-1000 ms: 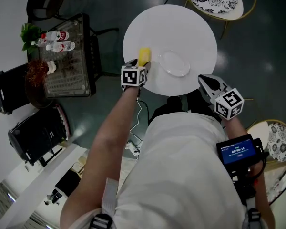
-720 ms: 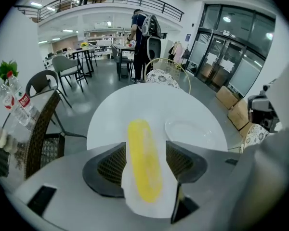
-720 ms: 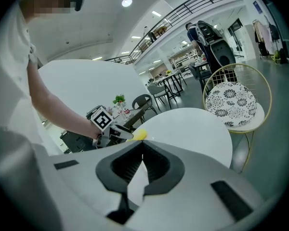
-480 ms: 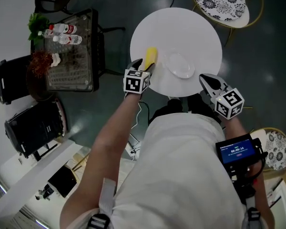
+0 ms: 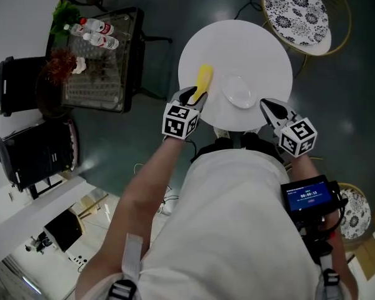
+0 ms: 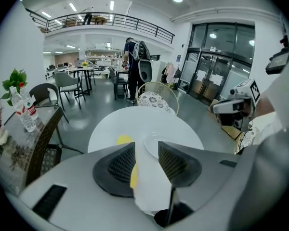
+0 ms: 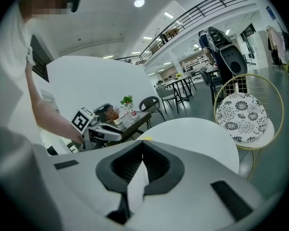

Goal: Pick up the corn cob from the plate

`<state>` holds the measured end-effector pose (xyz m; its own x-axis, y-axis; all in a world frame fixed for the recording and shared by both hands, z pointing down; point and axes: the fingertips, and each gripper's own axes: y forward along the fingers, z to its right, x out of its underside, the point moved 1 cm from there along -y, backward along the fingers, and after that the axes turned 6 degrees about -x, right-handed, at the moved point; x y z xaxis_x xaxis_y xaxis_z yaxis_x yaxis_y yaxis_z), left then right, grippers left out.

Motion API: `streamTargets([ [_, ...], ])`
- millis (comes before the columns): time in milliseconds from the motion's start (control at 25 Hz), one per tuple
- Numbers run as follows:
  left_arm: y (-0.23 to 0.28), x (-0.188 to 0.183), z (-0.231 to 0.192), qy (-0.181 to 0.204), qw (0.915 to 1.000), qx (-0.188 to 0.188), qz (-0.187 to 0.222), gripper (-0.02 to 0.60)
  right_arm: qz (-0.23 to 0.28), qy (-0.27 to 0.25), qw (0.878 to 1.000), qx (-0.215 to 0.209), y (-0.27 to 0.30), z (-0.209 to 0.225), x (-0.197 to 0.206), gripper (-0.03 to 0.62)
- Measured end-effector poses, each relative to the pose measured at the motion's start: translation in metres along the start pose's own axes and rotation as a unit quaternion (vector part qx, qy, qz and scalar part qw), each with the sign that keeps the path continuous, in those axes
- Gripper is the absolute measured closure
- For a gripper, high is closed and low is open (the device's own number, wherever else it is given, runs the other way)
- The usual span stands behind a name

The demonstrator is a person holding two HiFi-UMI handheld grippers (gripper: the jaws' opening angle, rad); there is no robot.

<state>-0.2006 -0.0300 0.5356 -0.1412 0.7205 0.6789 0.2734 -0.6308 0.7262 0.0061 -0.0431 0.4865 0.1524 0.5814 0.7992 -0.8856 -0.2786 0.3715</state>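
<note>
Left gripper (image 5: 194,95) has just been closing and pinches the near end of the corn cob (image 5: 204,80). The cob sits just left of the plate (image 5: 240,94), not on it, and points away from me over the white table (image 5: 250,42).

In the left gripper view I only see yellow hugging 1 jaw, with bare white toward the other. I read the hold as off-centre and right at the cob's end.

Right gripper (image 5: 267,105) is closed on nothing, parked near-right of the plate.

Risks from here:
- The long cob is held by 1 end, so it can pivot down or twist out if I lift fast.
- The rounded kernels may let it slide between the pads.
- If it drops, it could roll away from the plate's left side and off the table edge, or knock the plate.

I'd lift slowly and keep the cob level.
</note>
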Motion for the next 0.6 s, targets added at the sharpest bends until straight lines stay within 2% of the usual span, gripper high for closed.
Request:
streamTargets([
  [200,-0.046,-0.005,0.013,-0.013,0.9987,-0.01,0.049,0.519,0.012,-0.019,1.0,-0.006,-0.006,-0.02,-0.018,0.586],
  [600,-0.081,-0.024,0.021,-0.036,0.9916,-0.017,0.123,0.574,0.039,-0.042,0.998,-0.028,0.002,-0.028,-0.04,0.587],
])
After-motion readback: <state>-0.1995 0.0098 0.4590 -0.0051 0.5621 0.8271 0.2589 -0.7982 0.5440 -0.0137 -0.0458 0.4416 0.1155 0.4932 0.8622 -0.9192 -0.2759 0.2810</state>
